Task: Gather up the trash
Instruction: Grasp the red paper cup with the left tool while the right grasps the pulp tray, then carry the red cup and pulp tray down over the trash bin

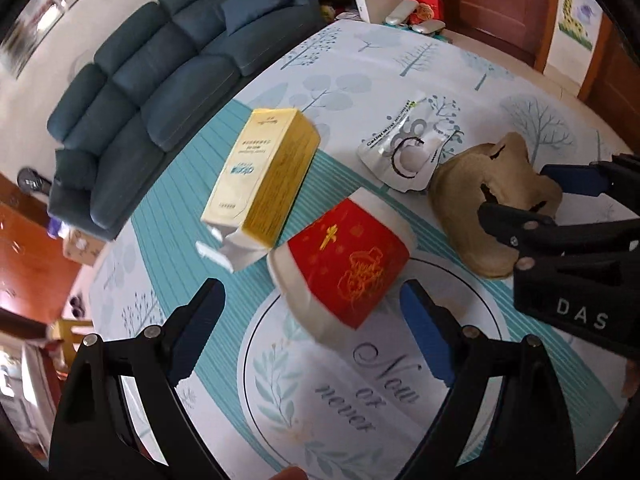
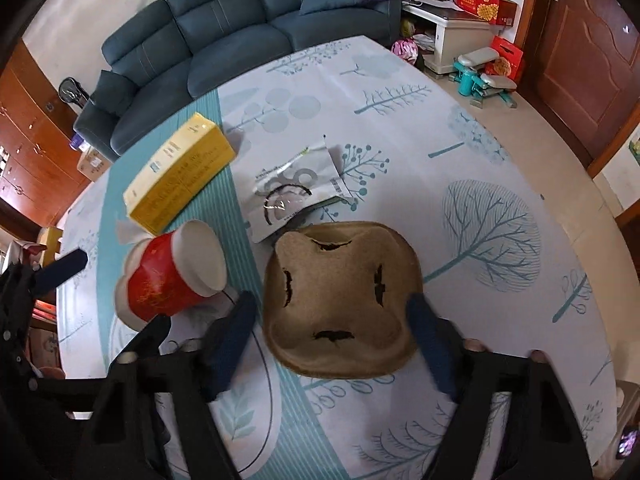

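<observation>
A red paper cup lies on its side on the tablecloth, its lower part between the fingertips of my left gripper. That gripper is open; neither pad presses on the cup. A brown pulp cup carrier sits upside down between the fingers of my right gripper. The right pad touches its edge, the left pad stands a little apart, so the jaws are open around it. A yellow carton and a torn silver pouch lie further back.
A tablecloth with tree prints covers the table. A blue sofa stands behind it, a white cabinet and a brown door at the back right. In the right wrist view the left gripper's finger shows beside the cup.
</observation>
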Demonstrator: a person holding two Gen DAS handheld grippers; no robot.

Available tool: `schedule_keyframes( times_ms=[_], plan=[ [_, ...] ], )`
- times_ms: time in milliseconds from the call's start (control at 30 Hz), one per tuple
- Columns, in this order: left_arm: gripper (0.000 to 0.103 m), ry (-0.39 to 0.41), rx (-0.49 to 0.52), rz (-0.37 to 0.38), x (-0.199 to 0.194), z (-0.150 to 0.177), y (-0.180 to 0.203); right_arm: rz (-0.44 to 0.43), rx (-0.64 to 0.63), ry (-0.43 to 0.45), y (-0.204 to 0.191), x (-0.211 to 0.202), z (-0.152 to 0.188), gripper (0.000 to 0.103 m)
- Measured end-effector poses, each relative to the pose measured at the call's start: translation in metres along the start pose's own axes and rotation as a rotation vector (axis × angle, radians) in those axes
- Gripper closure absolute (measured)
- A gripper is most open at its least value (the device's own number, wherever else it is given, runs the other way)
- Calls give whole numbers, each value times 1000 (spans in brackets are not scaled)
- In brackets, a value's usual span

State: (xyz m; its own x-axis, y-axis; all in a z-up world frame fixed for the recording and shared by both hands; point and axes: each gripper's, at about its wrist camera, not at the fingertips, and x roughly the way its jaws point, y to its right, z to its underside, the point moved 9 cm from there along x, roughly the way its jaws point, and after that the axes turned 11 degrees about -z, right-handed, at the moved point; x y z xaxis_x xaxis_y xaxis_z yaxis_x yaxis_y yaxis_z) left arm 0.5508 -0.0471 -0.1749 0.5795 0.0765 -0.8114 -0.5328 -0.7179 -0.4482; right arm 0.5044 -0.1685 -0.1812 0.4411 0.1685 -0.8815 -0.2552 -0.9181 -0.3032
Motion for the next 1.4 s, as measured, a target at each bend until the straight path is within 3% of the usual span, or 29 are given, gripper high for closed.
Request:
schedule_keyframes(
  times_ms=[100, 167, 200, 300, 400, 600, 733, 1067, 1233, 1400],
  plan=[
    [21, 12, 40, -14, 5, -4, 9, -4, -4, 8, 2, 1, 2, 36],
    [40, 10, 59, -9, 8, -5, 15, -1, -11, 5, 4, 0, 4, 36],
    [59, -3, 59, 3, 10, -4, 17, -4, -7, 3, 5, 0, 6, 37],
    [60, -12, 42, 19, 12, -5, 16, -24, 16, -1, 9, -6, 13, 37],
    [70, -9, 9, 66, 4, -3, 13, -54, 54, 1, 15, -17, 23, 37],
    [70, -56, -140, 256, -26, 10, 5, -104, 88, 26, 21, -46, 47, 38],
    [71, -67, -216, 312, -56, 23, 2, -142, 101, 41, 19, -69, 69, 38],
    [71, -38, -282, 357, -149, 64, 26, -226, 104, 90, 25, -147, 120, 38],
    [71, -59, -304, 389, -198, 91, 66, -267, 74, 142, 36, -200, 149, 38],
    [71, -71, -323, 368, -242, 123, 117, -331, 53, 172, 60, -241, 191, 38]
  ],
)
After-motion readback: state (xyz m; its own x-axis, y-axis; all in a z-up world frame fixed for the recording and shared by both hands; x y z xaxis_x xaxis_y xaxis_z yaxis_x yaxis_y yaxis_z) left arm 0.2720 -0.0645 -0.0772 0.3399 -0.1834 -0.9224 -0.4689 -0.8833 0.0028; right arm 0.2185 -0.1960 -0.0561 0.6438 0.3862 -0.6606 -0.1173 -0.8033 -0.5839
